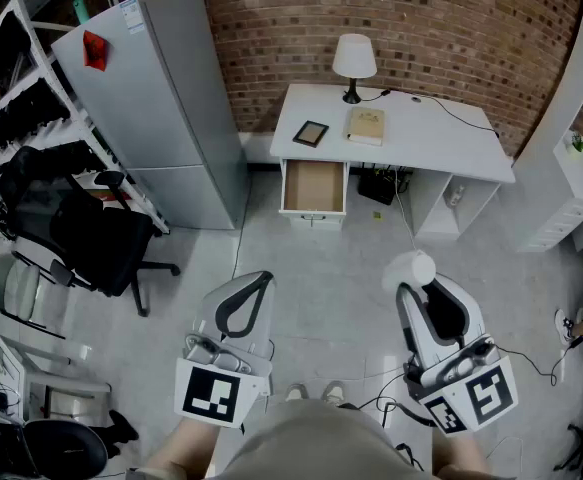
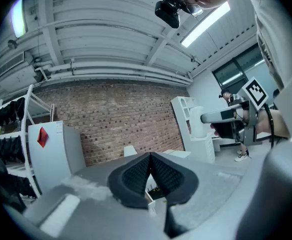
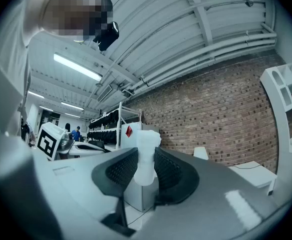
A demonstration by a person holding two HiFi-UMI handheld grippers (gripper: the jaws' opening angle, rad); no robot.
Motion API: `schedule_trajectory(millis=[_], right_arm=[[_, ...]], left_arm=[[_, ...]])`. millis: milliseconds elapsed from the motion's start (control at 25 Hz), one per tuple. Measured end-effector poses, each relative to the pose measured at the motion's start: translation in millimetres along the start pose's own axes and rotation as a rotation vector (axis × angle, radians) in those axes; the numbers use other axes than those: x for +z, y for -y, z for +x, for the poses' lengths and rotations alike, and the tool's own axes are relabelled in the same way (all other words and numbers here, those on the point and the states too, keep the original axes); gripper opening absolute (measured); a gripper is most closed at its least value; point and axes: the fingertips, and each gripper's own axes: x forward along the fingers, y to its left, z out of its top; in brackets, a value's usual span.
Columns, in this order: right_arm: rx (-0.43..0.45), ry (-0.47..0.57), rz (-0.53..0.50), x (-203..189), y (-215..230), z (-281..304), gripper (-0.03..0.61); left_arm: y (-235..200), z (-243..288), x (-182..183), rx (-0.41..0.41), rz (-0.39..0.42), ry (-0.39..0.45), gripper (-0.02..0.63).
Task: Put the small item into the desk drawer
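Fingers (image 3: 172, 173) of your right gripper (image 3: 146, 160) clamp the small white item (image 3: 147, 138); the left gripper's (image 2: 150, 159) jaws are pressed together, empty. Hold that squeeze, walk to the open drawer (image 1: 313, 186) well ahead under the desk (image 1: 441, 138), and release low inside it.

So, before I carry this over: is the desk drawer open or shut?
Open. The drawer juts out from the white desk, its brown inside showing bare in the head view.

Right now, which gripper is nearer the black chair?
Left. The left gripper sits just right of the chair in the head view; the right gripper, holding a white item, is farther right, past the left one.
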Motion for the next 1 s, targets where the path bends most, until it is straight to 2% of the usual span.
schedule_trajectory(millis=[560, 1000], right_arm=[[-0.005, 0.01, 0.05, -8, 32, -16, 0.109], [0.026, -0.009, 0.076, -23, 61, -28, 0.109]], left_arm=[[23, 16, -4, 0.007, 0.011, -0.019, 0.003], [49, 31, -4, 0.036, 0.022, -0.035, 0.003]])
